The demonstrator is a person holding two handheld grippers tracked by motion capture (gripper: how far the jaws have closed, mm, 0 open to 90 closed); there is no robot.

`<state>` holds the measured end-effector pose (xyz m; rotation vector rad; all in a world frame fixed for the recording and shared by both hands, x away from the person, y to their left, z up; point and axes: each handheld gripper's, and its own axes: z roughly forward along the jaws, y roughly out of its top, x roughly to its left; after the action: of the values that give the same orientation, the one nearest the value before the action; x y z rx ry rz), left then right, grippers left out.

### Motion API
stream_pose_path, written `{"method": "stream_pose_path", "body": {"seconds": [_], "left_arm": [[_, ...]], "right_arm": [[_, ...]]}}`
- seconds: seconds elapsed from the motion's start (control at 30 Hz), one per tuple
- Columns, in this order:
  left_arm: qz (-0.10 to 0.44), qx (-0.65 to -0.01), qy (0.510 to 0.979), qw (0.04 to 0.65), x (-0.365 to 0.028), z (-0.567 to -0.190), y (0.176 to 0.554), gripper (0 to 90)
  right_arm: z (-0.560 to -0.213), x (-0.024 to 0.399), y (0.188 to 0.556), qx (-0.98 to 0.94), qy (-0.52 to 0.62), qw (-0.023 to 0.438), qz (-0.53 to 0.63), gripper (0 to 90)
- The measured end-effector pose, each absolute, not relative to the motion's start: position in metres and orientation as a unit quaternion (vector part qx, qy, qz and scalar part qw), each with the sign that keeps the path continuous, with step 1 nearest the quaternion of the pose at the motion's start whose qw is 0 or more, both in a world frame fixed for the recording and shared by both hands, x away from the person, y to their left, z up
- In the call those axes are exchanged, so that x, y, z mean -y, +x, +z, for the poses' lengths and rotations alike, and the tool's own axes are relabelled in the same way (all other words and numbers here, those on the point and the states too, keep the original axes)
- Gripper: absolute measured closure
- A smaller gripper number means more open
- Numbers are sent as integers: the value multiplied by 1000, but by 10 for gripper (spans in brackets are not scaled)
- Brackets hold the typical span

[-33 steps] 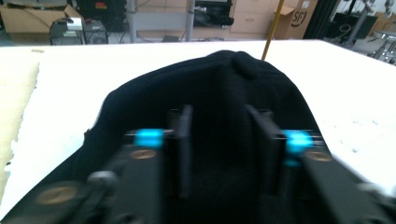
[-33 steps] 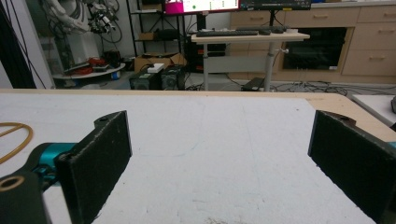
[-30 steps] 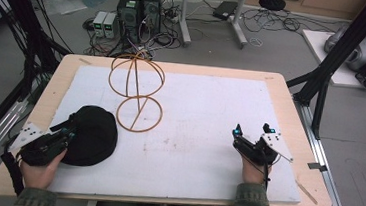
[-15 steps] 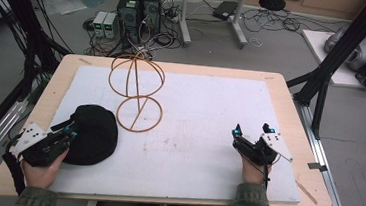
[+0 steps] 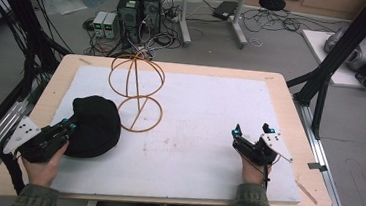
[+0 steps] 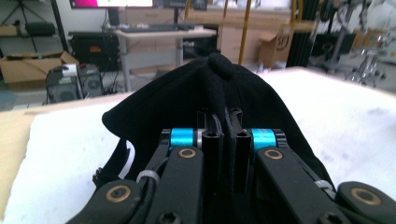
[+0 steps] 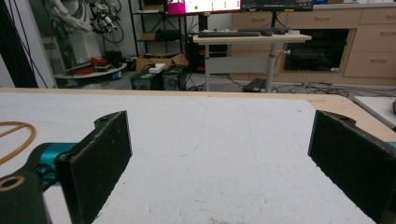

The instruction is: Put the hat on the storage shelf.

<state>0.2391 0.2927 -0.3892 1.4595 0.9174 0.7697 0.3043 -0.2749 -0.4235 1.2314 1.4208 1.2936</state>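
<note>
Left gripper view looks along jaws pinched together on a fold of the black cap (image 6: pixel 205 102), whose cloth runs between the pads while the button-topped crown bulges just ahead of the tips. In the high view the left gripper (image 5: pixel 68 125) holds the cap at its near rim, above the white mat (image 5: pixel 210 110); the wire hat stand (image 5: pixel 137 91) rises just beyond the cap. The right gripper (image 5: pixel 251 134) rests well apart, jaws spread wide with nothing between them. Judging by this, the grasp is done; carrying the cap to the stand and seating it on the upper wire globe remain.
</note>
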Motion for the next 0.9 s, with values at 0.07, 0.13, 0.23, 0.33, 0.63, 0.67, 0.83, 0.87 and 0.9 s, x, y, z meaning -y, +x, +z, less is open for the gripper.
{"method": "stream_pose_path", "body": {"seconds": [0.07,0.13,0.23,0.33,0.63,0.67,0.83,0.87,0.9], "left_arm": [[329,-389,622,594,-292,-384,239,869],[335,-381,624,594,-292,-377,240,869],[349,-373,614,602,-293,-364,239,869],[363,-366,603,609,-295,-351,239,870],[391,-343,573,634,-295,-317,237,869],[392,-340,575,632,-295,-315,239,870],[400,-326,576,634,-283,-304,246,870],[399,-323,576,635,-281,-302,248,869],[399,-321,574,639,-278,-300,249,870]], "right_arm": [[-424,275,304,-566,490,417,515,51],[-424,274,304,-567,493,412,516,51],[-424,274,304,-568,491,413,515,51],[-424,273,305,-570,490,413,514,52],[-425,271,305,-575,490,409,512,52],[-425,271,306,-575,489,411,512,51],[-425,270,305,-576,486,411,513,52],[-425,270,305,-576,486,410,513,52],[-425,270,305,-576,485,411,513,51]]}}
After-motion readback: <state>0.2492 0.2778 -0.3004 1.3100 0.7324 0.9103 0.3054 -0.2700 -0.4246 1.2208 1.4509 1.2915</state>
